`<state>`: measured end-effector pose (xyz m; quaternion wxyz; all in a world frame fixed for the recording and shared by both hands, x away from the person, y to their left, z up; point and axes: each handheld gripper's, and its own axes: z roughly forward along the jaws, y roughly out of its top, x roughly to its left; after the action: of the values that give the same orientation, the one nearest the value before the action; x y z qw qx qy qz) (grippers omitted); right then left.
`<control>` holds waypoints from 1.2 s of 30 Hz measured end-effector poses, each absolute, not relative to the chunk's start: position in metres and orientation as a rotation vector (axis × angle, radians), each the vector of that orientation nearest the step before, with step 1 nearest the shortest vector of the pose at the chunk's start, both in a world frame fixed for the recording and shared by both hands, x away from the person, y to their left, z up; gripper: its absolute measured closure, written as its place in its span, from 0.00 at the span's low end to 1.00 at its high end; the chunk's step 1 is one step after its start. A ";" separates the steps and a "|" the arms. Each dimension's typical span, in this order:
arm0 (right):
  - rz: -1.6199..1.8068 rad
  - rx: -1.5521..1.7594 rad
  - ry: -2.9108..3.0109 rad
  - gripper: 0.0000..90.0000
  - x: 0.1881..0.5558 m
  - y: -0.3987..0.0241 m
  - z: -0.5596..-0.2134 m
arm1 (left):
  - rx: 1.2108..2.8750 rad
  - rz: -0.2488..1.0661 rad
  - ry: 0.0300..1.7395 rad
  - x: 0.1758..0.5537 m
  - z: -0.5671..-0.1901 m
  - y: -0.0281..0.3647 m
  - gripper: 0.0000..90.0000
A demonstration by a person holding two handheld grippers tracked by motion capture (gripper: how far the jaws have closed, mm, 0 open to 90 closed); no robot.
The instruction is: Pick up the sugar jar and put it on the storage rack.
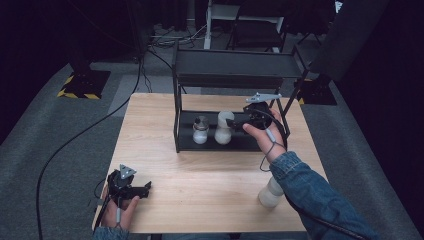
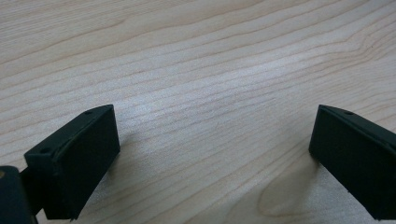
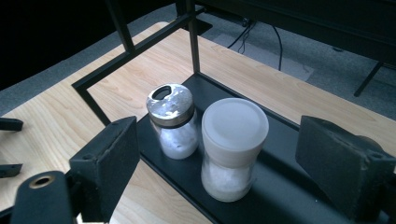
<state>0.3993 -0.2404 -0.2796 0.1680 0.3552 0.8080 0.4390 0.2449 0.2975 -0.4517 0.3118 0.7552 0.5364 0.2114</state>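
- The black rack (image 1: 235, 75) stands at the far side of the wooden table (image 1: 200, 175); every place below is given from it.
- On the rack's bottom shelf stands a white-capped jar (image 1: 223, 128) of white powder, with a metal-lidded shaker (image 1: 201, 130) just beside it on the left in the high view.
- The right gripper (image 1: 233, 122) is at the rack's open front right, just beside the white-capped jar; its jaws are spread wide, clear of the jar, with nothing between them.
- The left gripper (image 1: 146, 189) rests on the table well in front of the rack, at the near left corner, jaws wide apart and empty.
- Another white jar (image 1: 270, 194) stands on the table near the front edge, well in front of the rack's right end.
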 end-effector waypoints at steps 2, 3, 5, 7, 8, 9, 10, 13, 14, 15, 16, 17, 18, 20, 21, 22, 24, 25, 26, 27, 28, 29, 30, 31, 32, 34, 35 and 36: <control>1.256 1.014 2.297 0.15 0.397 -0.242 -0.279 | 1.993 0.558 1.415 0.245 -0.452 0.298 0.02; 1.260 1.015 2.295 0.15 0.395 -0.244 -0.279 | 1.993 0.558 1.416 0.245 -0.452 0.298 0.02; 1.268 1.014 2.294 0.15 0.392 -0.246 -0.279 | 1.993 0.558 1.416 0.245 -0.452 0.297 0.02; 1.272 1.012 2.292 0.15 0.389 -0.248 -0.279 | 1.993 0.558 1.416 0.245 -0.452 0.298 0.02; 1.274 1.008 2.294 0.15 0.387 -0.248 -0.279 | 1.993 0.558 1.416 0.245 -0.452 0.298 0.02; 1.276 1.006 2.295 0.15 0.386 -0.249 -0.278 | 1.991 0.558 1.416 0.245 -0.452 0.297 0.02; 1.279 1.003 2.295 0.15 0.383 -0.250 -0.278 | 1.993 0.558 1.415 0.245 -0.452 0.298 0.02; 1.280 0.994 2.294 0.15 0.378 -0.253 -0.276 | 1.993 0.558 1.415 0.245 -0.452 0.298 0.02; 1.282 0.992 2.293 0.15 0.376 -0.254 -0.276 | 1.993 0.558 1.416 0.245 -0.452 0.298 0.02; 1.282 0.992 2.293 0.15 0.374 -0.256 -0.276 | 1.991 0.558 1.416 0.245 -0.452 0.297 0.02; 1.284 0.991 2.294 0.15 0.372 -0.257 -0.276 | 1.993 0.558 1.416 0.245 -0.452 0.298 0.02; 1.285 0.994 2.294 0.15 0.371 -0.259 -0.276 | 1.993 0.558 1.416 0.245 -0.452 0.298 0.02; 1.286 0.993 2.294 0.15 0.369 -0.260 -0.276 | 1.991 0.558 1.416 0.245 -0.452 0.297 0.02; 1.286 0.992 2.294 0.15 0.366 -0.263 -0.276 | 1.993 0.558 1.416 0.245 -0.452 0.298 0.02; 1.286 0.993 2.292 0.15 0.365 -0.264 -0.276 | 1.993 0.558 1.416 0.245 -0.452 0.298 0.02; 1.285 0.991 2.291 0.15 0.363 -0.266 -0.276 | 1.993 0.558 1.416 0.245 -0.452 0.298 0.02; 1.283 0.989 2.289 0.15 0.360 -0.269 -0.276 | 1.994 0.558 1.415 0.245 -0.452 0.298 0.02; 1.283 0.988 2.289 0.15 0.358 -0.270 -0.276 | 1.993 0.558 1.416 0.245 -0.452 0.298 0.02; 1.282 0.986 2.289 0.15 0.357 -0.271 -0.276 | 1.993 0.558 1.415 0.245 -0.452 0.298 0.02; 1.281 0.987 2.288 0.15 0.355 -0.272 -0.276 | 1.994 0.558 1.415 0.245 -0.452 0.298 0.02; 1.279 0.986 2.289 0.15 0.354 -0.273 -0.276 | 1.992 0.558 1.416 0.245 -0.452 0.297 0.02; 1.280 0.986 2.289 0.15 0.353 -0.275 -0.276 | 1.992 0.558 1.416 0.245 -0.452 0.297 0.02; 1.280 0.986 2.290 0.15 0.352 -0.275 -0.276 | 1.994 0.558 1.415 0.245 -0.452 0.298 0.02; 1.279 0.985 2.291 0.15 0.350 -0.277 -0.276 | 1.994 0.558 1.415 0.245 -0.452 0.298 0.02; 1.280 0.983 2.292 0.15 0.349 -0.277 -0.276 | 1.994 0.558 1.415 0.245 -0.452 0.298 0.02; 1.280 0.983 2.292 0.15 0.346 -0.280 -0.277 | 1.992 0.558 1.416 0.245 -0.452 0.297 0.02; 1.280 0.981 2.292 0.15 0.345 -0.280 -0.277 | 1.994 0.558 1.415 0.245 -0.452 0.298 0.02; 1.280 0.980 2.292 0.15 0.343 -0.282 -0.277 | 1.994 0.558 1.415 0.245 -0.452 0.298 0.02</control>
<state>0.3431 -0.2815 -0.2771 0.1691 0.3446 0.8062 0.4502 0.2449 0.2976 -0.4516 0.3115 0.7555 0.5362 0.2113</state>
